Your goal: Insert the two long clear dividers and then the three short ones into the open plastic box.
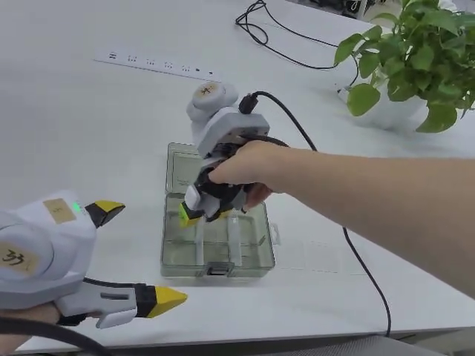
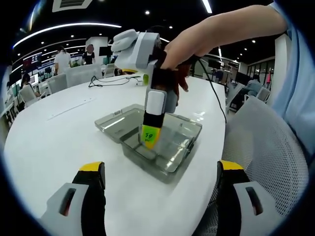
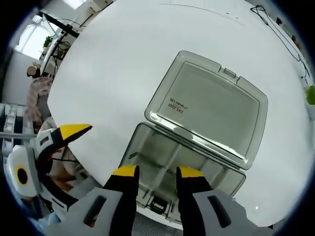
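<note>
Clear plastic makes it hard to tell whether the right gripper [image 1: 197, 215], jaws nearly together low inside the open box [image 1: 178, 259], pinches a divider [image 1: 200, 241]. Pressed askew, the divider could miss its slots and jam. Beside the box, the left gripper [image 1: 137, 254] hovers open-jawed and empty.

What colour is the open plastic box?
The plastic box is a see-through smoky grey-green, best seen in the right gripper view.
</note>
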{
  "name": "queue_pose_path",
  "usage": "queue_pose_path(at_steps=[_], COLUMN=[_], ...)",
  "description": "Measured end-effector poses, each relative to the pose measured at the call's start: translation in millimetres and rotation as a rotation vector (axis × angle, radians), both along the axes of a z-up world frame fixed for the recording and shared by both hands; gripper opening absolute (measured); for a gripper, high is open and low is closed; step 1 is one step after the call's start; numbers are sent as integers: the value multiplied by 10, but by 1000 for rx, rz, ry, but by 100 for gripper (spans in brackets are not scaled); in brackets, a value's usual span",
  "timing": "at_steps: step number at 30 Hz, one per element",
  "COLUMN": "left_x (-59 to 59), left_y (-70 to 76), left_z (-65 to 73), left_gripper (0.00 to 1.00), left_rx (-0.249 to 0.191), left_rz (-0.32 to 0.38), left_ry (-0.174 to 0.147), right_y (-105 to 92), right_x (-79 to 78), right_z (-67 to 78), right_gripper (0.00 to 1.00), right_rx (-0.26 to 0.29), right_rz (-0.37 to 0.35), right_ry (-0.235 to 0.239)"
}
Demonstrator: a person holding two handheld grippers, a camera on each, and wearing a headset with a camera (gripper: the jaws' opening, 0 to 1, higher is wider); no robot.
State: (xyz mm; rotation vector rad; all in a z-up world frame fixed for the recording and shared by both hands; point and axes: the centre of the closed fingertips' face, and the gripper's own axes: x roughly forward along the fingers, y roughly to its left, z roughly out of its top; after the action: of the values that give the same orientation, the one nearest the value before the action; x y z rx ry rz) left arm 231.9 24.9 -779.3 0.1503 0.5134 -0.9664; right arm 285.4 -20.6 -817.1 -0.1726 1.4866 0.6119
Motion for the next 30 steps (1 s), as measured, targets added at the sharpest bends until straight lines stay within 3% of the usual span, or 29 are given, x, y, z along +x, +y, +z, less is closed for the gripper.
queue_pose_path(at_steps=[3, 6, 9, 12, 14, 15, 19, 20, 26, 28, 30], left_x=[-4, -9, -12, -9, -6, -5, -3, -1, -10, -19, -26], left_y=[-16, -31, -47, -54, -52, -49, -33, -28, -8, -4, -4], left_z=[-2, -9, -8, 0, 8, 12, 17, 24, 26, 26, 22], left_gripper=[96, 96, 96, 96, 96, 97, 97, 97, 97, 97, 96], left_rx=[1, 2, 2, 1, 1, 0, 4, 3, 5, 7, 7], left_rz=[-2, -5, -8, -8, -8, -7, -5, -3, 3, 4, 6], left_ry=[1, 3, 2, 1, -1, -1, -2, -5, -4, -5, -1], right_y=[66, 78, 77, 143, 186, 254, 238, 264, 273, 295, 271], right_x=[-52, -72, -122, -159, -165, -117, -183, -179, -207, -201, -228], right_z=[34, 34, 22, 58, 95, 116, 125, 130, 169, 214, 248], right_gripper=[39, 51, 60, 67, 72, 75, 81, 83, 98, 100, 100], right_rx=[60, 74, 70, 110, 131, 169, 142, 158, 179, 206, 211], right_rz=[-13, -20, 41, 45, 64, 111, 160, 187, 215, 254, 243], right_ry=[14, 11, -11, -15, -38, -93, -114, -139, -185, -219, -213])
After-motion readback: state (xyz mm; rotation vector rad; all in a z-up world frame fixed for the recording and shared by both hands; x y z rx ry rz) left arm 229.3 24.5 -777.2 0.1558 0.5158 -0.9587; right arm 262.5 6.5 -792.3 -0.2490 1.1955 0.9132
